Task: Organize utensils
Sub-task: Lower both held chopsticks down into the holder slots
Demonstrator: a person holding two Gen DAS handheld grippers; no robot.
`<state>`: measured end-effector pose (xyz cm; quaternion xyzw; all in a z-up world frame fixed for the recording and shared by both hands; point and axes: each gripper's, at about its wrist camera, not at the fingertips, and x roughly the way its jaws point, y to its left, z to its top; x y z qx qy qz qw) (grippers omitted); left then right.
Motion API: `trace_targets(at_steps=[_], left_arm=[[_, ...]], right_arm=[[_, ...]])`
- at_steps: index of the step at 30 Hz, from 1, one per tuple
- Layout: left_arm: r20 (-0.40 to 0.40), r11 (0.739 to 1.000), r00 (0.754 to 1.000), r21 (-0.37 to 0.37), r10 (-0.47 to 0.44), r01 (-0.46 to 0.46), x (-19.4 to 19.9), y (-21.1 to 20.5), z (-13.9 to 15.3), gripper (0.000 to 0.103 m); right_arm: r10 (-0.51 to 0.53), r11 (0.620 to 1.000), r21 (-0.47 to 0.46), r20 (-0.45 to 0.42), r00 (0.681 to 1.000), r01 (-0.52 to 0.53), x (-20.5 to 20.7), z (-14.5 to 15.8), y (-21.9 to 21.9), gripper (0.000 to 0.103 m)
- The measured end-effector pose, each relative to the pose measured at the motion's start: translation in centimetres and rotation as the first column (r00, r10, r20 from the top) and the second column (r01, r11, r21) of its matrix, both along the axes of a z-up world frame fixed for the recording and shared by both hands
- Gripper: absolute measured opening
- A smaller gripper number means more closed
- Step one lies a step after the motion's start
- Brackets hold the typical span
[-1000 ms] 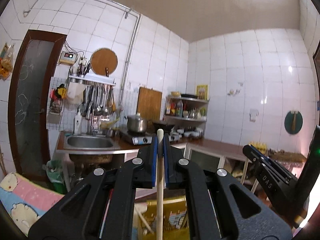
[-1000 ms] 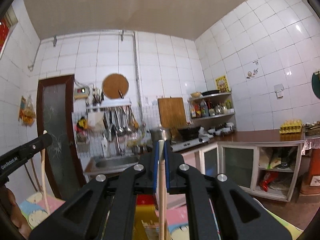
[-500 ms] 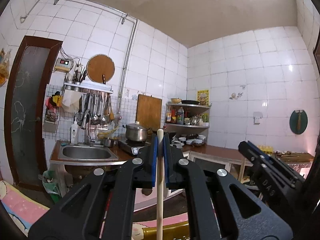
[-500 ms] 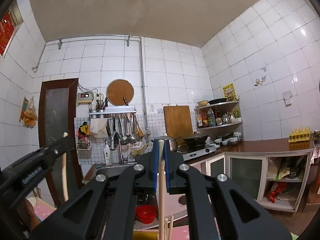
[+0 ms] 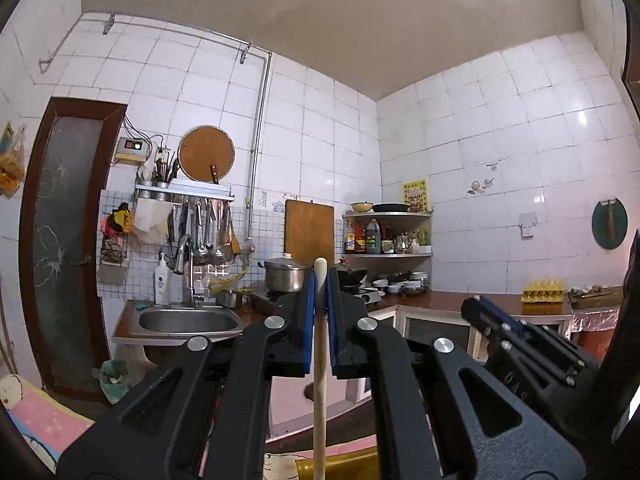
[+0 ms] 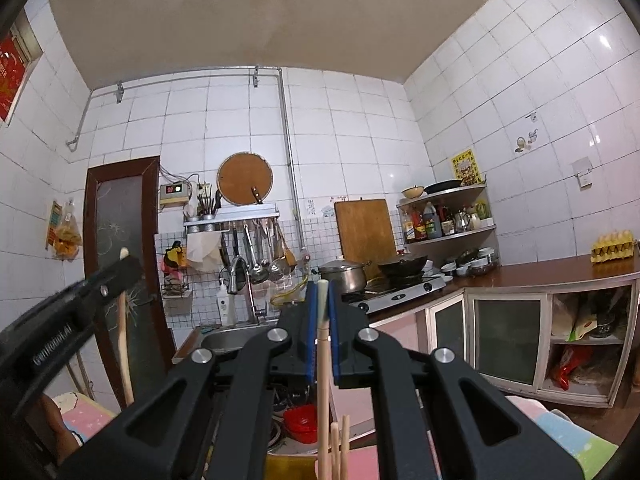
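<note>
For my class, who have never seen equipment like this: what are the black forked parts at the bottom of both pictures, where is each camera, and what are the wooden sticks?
No robot here: a person carries a hand-held clamp in each hand, with a wide-angle camera looking forward along its two fingers. One picture comes from the left gripper, the other from the right gripper. Each is shut on an upright wooden stick, probably a chopstick: the left stick and the right stick. The right view also catches the left clamp from the side. More sticks poke up below. Behind is a tiled kitchen: a sink and a pot on a stove.
</note>
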<state>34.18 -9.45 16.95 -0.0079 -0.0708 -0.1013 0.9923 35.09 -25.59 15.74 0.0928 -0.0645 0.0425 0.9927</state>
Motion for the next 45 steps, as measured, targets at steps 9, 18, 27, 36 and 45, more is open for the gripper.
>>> trace_targets(at_steps=[9,18,27,36,45], left_arm=[[-0.025,1.0,1.0,0.013,0.007,-0.007,0.8,-0.2,0.6,0.004],[-0.064,0.998,0.998,-0.063,-0.027,0.023,2.3,3.1,2.0,0.005],[-0.116,0.989,0.987,-0.114,-0.112,0.099,4.2,4.6,1.9,0.005],[-0.093,0.997,0.996,-0.074,-0.013,0.006,1.9,1.7,0.3,0.005],[0.023,0.997,0.997,0.035,0.073,-0.074,-0.1,-1.6,-0.3,0.005]], right_arm=[[0.001,1.0,-0.005,-0.016,1.0,-0.001,0.0,-1.1,-0.3,0.006],[0.01,1.0,0.019,-0.007,1.0,-0.01,-0.5,-1.4,-1.1,0.006],[0.008,1.0,0.012,-0.033,0.999,-0.008,0.0,-2.2,-0.8,0.006],[0.012,1.0,-0.012,-0.038,0.999,-0.012,-0.5,-2.6,-0.1,0.006],[0.021,1.0,0.015,-0.041,0.999,-0.02,-0.6,-2.9,-1.0,0.006]])
